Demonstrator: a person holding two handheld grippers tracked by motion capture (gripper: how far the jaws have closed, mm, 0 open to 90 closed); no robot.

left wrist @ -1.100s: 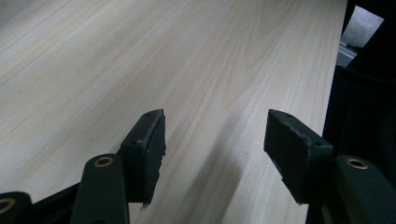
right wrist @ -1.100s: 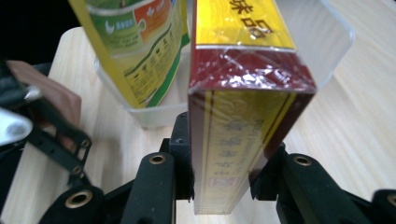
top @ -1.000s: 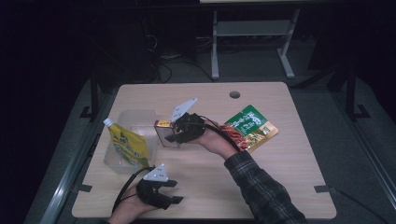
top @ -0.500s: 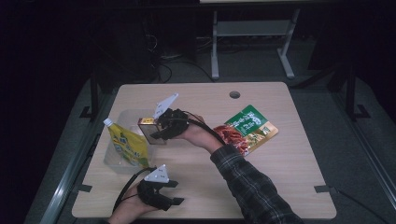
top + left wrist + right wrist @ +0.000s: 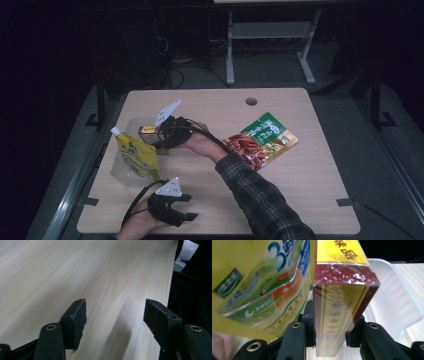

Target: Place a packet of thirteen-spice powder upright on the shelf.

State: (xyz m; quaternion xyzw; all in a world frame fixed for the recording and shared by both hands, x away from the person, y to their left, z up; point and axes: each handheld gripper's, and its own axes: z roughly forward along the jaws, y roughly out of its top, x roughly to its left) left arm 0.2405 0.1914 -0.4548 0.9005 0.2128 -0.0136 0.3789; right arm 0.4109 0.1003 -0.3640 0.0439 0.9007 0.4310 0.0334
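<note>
A red and yellow box [image 5: 337, 300] wrapped in clear film is clamped between the jaws of my right gripper [image 5: 329, 332]. From above, that right gripper [image 5: 159, 140] holds the box [image 5: 148, 131] over a clear plastic bin [image 5: 131, 165] at the table's left. A yellow spouted pouch [image 5: 134, 154] stands in the bin, and the same pouch [image 5: 259, 282] presses close beside the box. My left gripper [image 5: 192, 207] rests near the front edge of the table; its jaws [image 5: 115, 322] stand wide apart over bare wood.
A green and red snack bag [image 5: 261, 139] lies flat right of the table's middle. A round cable hole [image 5: 251, 101] sits near the far edge. The table edge [image 5: 172, 277] drops off beside the left gripper. A metal frame [image 5: 270, 35] stands behind the table.
My right gripper has carried the box leftward from near the snack bag to over the bin, beside the pouch. The left gripper has stayed put.
</note>
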